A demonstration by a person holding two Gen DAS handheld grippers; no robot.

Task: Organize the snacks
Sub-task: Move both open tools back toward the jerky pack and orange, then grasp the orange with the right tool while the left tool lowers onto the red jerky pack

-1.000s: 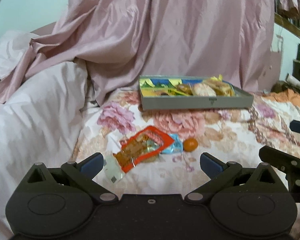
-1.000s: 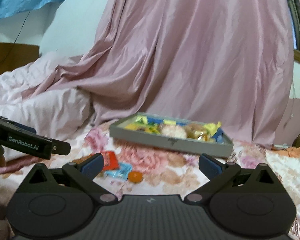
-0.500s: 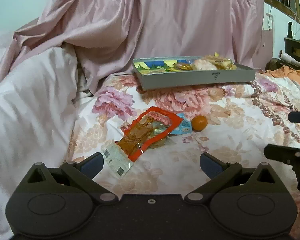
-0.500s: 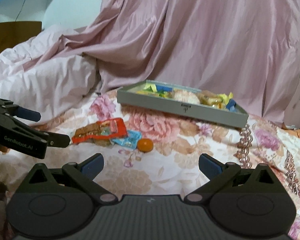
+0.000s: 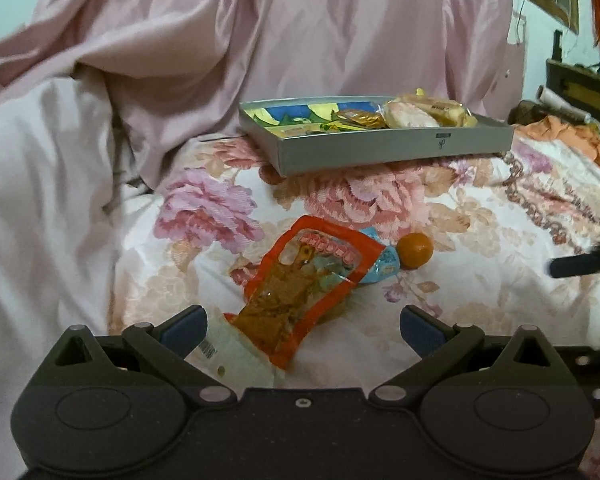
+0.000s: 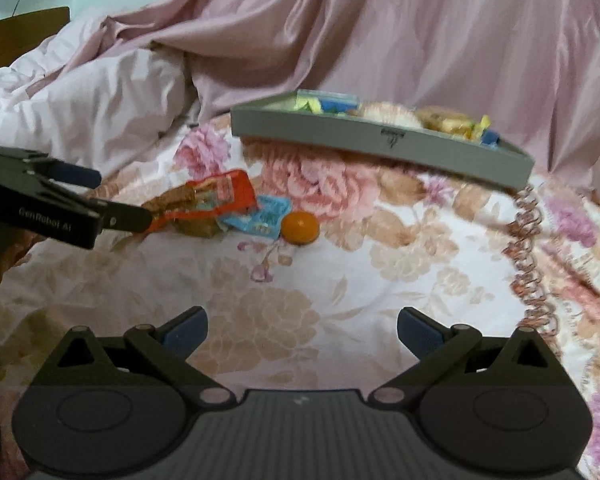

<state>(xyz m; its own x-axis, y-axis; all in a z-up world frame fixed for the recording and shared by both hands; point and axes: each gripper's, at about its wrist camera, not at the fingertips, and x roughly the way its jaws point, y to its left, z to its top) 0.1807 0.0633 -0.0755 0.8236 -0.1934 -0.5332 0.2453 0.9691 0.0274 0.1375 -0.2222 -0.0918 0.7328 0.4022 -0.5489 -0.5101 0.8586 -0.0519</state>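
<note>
A: How did the fingers stand?
B: Both the left gripper [image 5: 303, 322] and right gripper [image 6: 302, 326] gaped wide, empty.
A: The snacks?
B: Most sat in the grey tray [image 5: 396, 150]; nearer on the floral bedspread [image 6: 340, 280], awaiting tidying, lay an orange packet [image 5: 300, 284], blue sachet [image 6: 262, 216] and orange sweet [image 6: 300, 227].

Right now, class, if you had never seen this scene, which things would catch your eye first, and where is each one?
The red-orange snack packet lies on the flowered bedspread, just ahead of the open left hand-held gripper. Beside it sit a small blue packet and a round orange fruit. Farther back, against the pink drapery, a grey tray already holds assorted wrapped snacks.
</note>
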